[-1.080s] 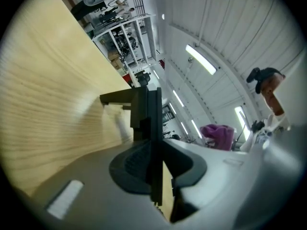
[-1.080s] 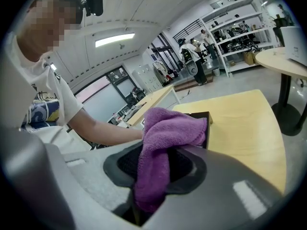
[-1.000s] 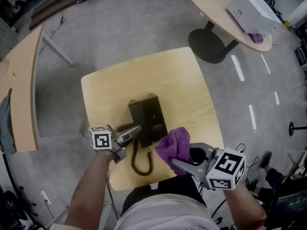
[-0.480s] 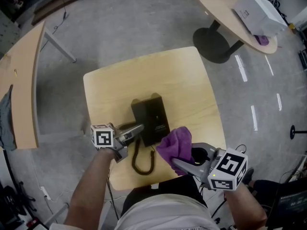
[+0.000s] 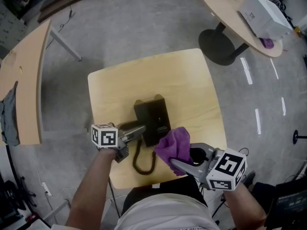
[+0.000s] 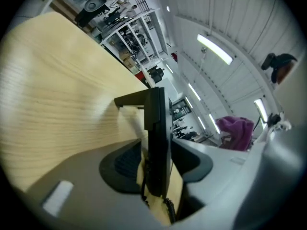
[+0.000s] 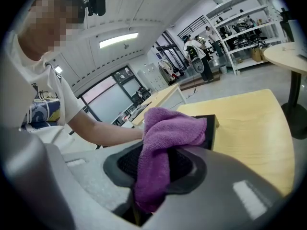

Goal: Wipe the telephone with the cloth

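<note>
A black telephone [image 5: 152, 118] lies on the square wooden table [image 5: 168, 75], its coiled cord [image 5: 144, 163] looping toward me. My left gripper [image 5: 140, 131] reaches it from the left. In the left gripper view the telephone's black handset [image 6: 157, 123] stands between the jaws of my left gripper [image 6: 158, 164]. Those jaws have just been opening, and narrow gaps show on both sides of the handset. A purple cloth [image 5: 173, 145] bunches just right of the phone, and my right gripper [image 5: 176, 163] is shut on it. The cloth [image 7: 165, 138] hides part of the phone [image 7: 209, 128].
A round table [image 5: 230, 18] with a white box [image 5: 266, 13] stands at the upper right. A long wooden table [image 5: 26, 75] with a grey cloth [image 5: 9, 119] runs along the left. The person's bare arm [image 7: 103, 131] crosses the right gripper view.
Neither gripper nor the telephone has visibly shifted on the table; only the head view has drifted slightly.
</note>
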`<action>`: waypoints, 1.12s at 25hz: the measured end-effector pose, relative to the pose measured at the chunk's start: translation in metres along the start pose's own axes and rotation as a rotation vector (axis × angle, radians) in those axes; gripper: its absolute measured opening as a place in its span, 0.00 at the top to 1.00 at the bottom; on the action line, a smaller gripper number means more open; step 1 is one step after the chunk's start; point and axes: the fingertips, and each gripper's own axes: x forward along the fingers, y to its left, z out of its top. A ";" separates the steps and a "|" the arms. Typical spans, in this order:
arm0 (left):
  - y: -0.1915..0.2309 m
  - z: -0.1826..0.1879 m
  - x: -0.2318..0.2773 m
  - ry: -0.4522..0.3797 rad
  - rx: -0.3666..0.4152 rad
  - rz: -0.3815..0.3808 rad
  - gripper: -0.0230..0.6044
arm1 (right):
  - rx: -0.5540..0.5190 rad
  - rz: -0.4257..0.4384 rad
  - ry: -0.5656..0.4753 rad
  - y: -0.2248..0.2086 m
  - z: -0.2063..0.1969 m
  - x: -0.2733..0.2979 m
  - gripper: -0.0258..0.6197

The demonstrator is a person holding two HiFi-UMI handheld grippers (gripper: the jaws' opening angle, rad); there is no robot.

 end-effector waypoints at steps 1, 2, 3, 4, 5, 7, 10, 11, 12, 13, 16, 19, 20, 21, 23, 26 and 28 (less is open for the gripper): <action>0.001 0.000 -0.002 0.002 0.006 0.016 0.66 | -0.001 0.003 -0.001 0.000 0.001 0.000 0.79; 0.002 0.000 -0.003 0.000 0.010 0.028 0.66 | -0.003 0.004 -0.003 -0.001 0.001 -0.001 0.79; 0.002 0.002 -0.004 -0.004 0.012 0.038 0.63 | -0.005 0.004 -0.005 -0.002 0.002 -0.001 0.79; 0.002 0.003 -0.006 -0.009 0.013 0.048 0.60 | -0.007 0.003 -0.008 -0.004 0.003 -0.002 0.79; 0.002 0.004 -0.007 -0.014 0.015 0.058 0.58 | -0.009 0.001 -0.010 -0.005 0.003 -0.002 0.79; 0.001 0.004 -0.012 -0.019 0.026 0.084 0.57 | -0.020 -0.003 -0.012 -0.008 0.004 -0.003 0.79; -0.001 0.006 -0.023 -0.045 0.038 0.141 0.54 | -0.054 -0.015 -0.006 -0.011 0.004 -0.005 0.79; -0.002 0.008 -0.028 -0.065 0.038 0.161 0.54 | -0.066 -0.020 -0.003 -0.012 0.004 -0.005 0.79; -0.005 0.011 -0.033 -0.090 0.038 0.179 0.54 | -0.077 -0.026 0.000 -0.014 0.003 -0.006 0.79; -0.008 0.014 -0.039 -0.113 0.041 0.196 0.53 | -0.091 -0.032 0.005 -0.016 0.002 -0.006 0.79; -0.023 0.017 -0.056 -0.160 0.076 0.256 0.52 | -0.135 -0.048 0.021 -0.021 -0.002 -0.005 0.79; -0.046 0.018 -0.076 -0.194 0.136 0.292 0.52 | -0.159 -0.065 0.015 -0.023 -0.002 -0.001 0.79; -0.056 0.016 -0.082 -0.209 0.155 0.293 0.53 | -0.172 -0.074 0.012 -0.022 -0.002 0.000 0.79; -0.068 0.014 -0.089 -0.225 0.173 0.289 0.55 | -0.185 -0.081 0.008 -0.020 -0.002 0.000 0.79; -0.095 0.008 -0.100 -0.254 0.208 0.273 0.57 | -0.210 -0.094 -0.008 -0.010 -0.002 -0.002 0.79; -0.139 -0.006 -0.121 -0.290 0.289 0.255 0.70 | -0.271 -0.137 -0.031 0.011 -0.004 -0.005 0.79; -0.167 -0.021 -0.141 -0.308 0.354 0.284 0.86 | -0.301 -0.157 -0.044 0.031 -0.011 -0.006 0.79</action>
